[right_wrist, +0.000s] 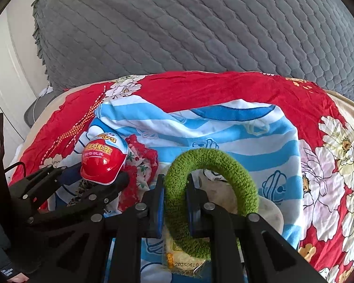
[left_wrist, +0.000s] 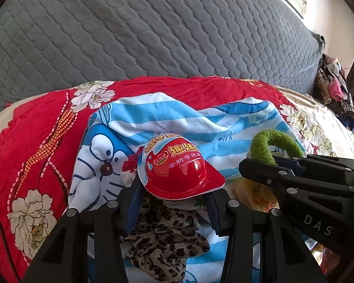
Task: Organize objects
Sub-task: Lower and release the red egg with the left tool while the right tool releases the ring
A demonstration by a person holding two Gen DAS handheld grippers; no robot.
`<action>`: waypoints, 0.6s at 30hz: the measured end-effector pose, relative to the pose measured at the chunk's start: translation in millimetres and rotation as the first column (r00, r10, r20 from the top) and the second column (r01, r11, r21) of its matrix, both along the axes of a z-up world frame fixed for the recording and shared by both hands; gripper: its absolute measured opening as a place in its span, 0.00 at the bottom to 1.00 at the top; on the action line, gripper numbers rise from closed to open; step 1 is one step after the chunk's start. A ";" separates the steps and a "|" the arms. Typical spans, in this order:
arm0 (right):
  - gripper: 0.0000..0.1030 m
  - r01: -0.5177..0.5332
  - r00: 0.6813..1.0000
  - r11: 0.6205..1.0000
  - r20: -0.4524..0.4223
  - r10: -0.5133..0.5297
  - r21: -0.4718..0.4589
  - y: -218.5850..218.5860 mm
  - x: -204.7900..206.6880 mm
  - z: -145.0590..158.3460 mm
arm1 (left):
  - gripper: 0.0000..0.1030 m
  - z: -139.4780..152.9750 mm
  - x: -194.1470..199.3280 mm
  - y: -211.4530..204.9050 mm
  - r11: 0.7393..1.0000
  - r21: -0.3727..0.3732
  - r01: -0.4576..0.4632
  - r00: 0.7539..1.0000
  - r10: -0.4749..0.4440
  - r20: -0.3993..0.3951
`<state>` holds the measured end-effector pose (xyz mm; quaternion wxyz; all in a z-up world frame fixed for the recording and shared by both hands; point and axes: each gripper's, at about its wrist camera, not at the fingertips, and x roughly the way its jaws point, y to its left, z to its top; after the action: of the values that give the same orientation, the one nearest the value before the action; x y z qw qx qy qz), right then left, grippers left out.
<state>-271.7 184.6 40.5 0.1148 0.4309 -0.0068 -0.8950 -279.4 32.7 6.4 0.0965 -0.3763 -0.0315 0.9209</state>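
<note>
My left gripper (left_wrist: 173, 192) is shut on a small red toy helmet (left_wrist: 180, 165) with gold lettering, held over a blue-and-white striped cartoon cloth (left_wrist: 177, 118). The helmet (right_wrist: 103, 158) and left gripper (right_wrist: 94, 179) also show at the left of the right wrist view. My right gripper (right_wrist: 175, 188) is shut on a fuzzy green ring (right_wrist: 212, 172), one side pinched between the blue pads. The ring (left_wrist: 271, 145) and right gripper (left_wrist: 262, 167) also show at the right of the left wrist view.
A red floral bedsheet (left_wrist: 35, 141) lies under the striped cloth, with a grey quilted cushion (left_wrist: 153, 28) behind. A leopard-print cloth (left_wrist: 162, 231) lies below the left gripper. A dated food packet (right_wrist: 184, 259) lies under the ring. A pile of clothes (left_wrist: 332, 87) sits far right.
</note>
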 end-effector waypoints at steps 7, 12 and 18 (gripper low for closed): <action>0.16 -0.001 1.000 1.000 0.003 0.001 -0.003 0.0 -0.3 2.1 | 0.49 -0.6 1.9 0.4 1.000 -0.002 -0.010 1.000 0.010 0.004; 0.16 -0.002 1.000 1.000 -0.004 0.003 0.008 -0.1 2.1 4.0 | 0.58 0.8 3.3 -2.4 1.000 0.005 -0.025 1.000 0.025 0.008; 0.16 0.001 1.000 1.000 -0.006 -0.001 0.010 1.5 5.5 7.2 | 0.66 5.2 8.1 -7.1 0.999 0.011 -0.036 0.999 0.036 -0.002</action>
<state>-266.2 186.2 47.7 0.1123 0.4289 -0.0022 -0.8964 -271.3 25.6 11.7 0.0819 -0.3742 -0.0431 0.9227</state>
